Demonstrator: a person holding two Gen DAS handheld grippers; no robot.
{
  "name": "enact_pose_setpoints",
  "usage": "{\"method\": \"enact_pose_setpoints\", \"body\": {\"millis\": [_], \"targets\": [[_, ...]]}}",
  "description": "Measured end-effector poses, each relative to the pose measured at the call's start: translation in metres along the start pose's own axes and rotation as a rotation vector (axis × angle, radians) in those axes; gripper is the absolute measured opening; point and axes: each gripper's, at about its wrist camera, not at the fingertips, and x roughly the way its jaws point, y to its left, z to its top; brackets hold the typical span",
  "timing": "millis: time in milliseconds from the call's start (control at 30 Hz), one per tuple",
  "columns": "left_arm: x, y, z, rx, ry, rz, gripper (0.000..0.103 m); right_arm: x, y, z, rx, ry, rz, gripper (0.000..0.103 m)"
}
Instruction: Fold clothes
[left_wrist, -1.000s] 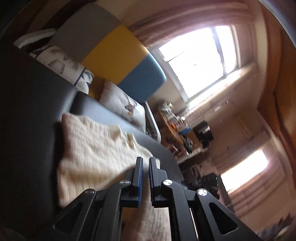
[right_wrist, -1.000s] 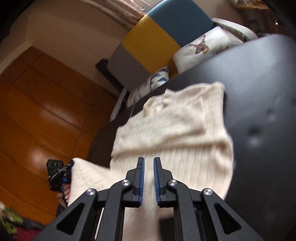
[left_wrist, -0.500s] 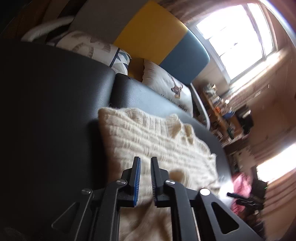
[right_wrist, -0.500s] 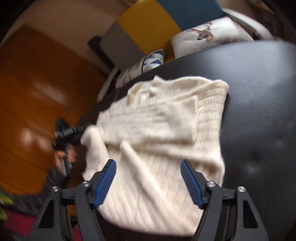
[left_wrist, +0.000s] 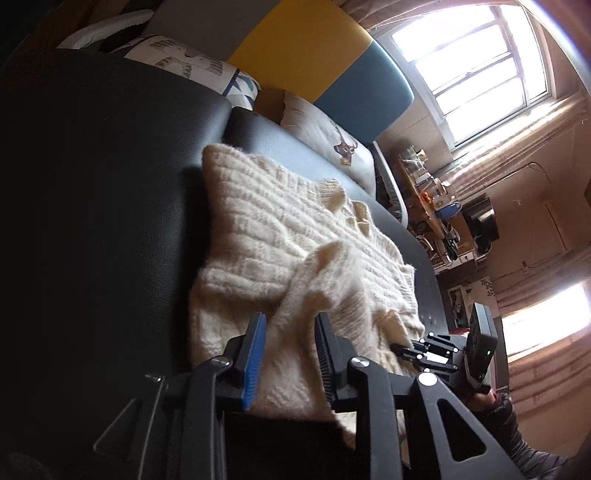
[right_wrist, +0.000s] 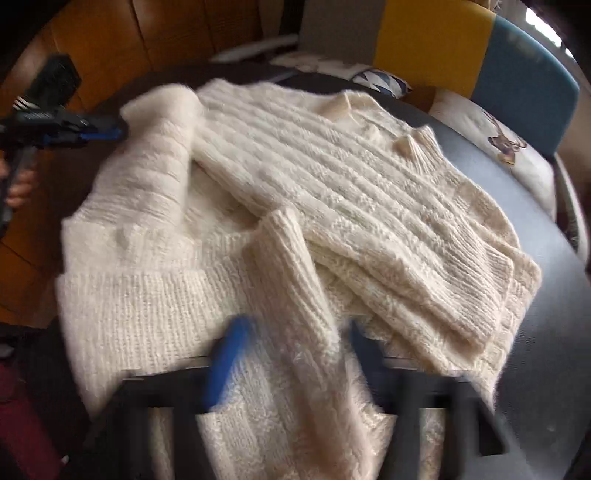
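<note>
A cream knitted sweater (left_wrist: 277, 221) (right_wrist: 332, 166) lies on a black padded surface (left_wrist: 110, 184) (right_wrist: 554, 332), its right side folded over the body. My left gripper (left_wrist: 291, 321) hovers at the near edge. Its jaws are opening, with a loose sleeve fold between them and the pads not pressing on it. In the right wrist view the left gripper (right_wrist: 118, 131) sits at the far left sleeve. My right gripper (right_wrist: 291, 332) is motion-blurred; its fingers stand apart over a ribbed cuff (right_wrist: 284, 266). From the left wrist view the right gripper (left_wrist: 402, 349) is at the sweater's right edge.
Printed cushions (left_wrist: 325, 133) and a grey, yellow and blue backrest (left_wrist: 310, 48) (right_wrist: 424, 37) stand behind the padded surface. A cluttered desk (left_wrist: 436, 206) and bright windows lie beyond. Orange wooden panelling (right_wrist: 110, 44) is at the left of the right wrist view.
My left jaws went from shut to apart as the gripper dipped toward the sweater. My right gripper opened wide, swung round and tipped down over the hem; a sleeve now lies across the body.
</note>
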Motion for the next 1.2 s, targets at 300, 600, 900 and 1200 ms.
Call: {"method": "enact_pose_setpoints", "body": {"millis": [300, 600, 900, 1200], "targets": [[0.024, -0.026, 0.033, 0.101, 0.025, -0.039, 0.048, -0.005, 0.009, -0.01, 0.032, -0.026, -0.031, 0.015], [0.048, -0.069, 0.013, 0.324, 0.146, 0.076, 0.007, -0.001, -0.017, -0.013, 0.206, -0.057, 0.137, 0.03], [0.019, -0.064, -0.031, 0.295, 0.003, -0.029, 0.007, -0.006, 0.023, -0.001, 0.071, -0.028, 0.007, 0.035], [-0.038, -0.062, -0.08, 0.208, -0.069, -0.241, 0.006, -0.058, 0.056, -0.018, -0.018, -0.132, -0.158, 0.012]]}}
